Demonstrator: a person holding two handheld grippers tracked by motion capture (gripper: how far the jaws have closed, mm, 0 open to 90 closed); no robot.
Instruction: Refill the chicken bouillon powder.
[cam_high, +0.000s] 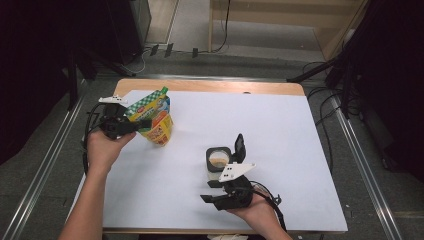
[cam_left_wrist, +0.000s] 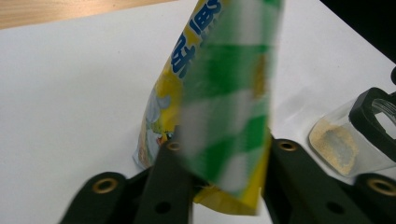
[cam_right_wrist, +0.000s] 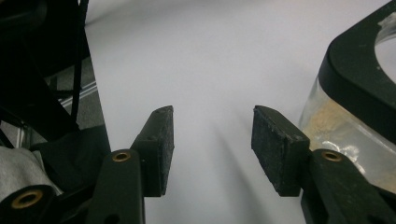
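Your left gripper (cam_high: 142, 123) has its jaws clamped on the green-checked top of the yellow pouch (cam_high: 154, 116), held upright at the left side of the white table (cam_high: 280, 140). Your right gripper (cam_right_wrist: 212, 140) sits with jaws apart, gripping nothing, just beside the clear jar (cam_high: 218, 161) with its black lid flipped open.
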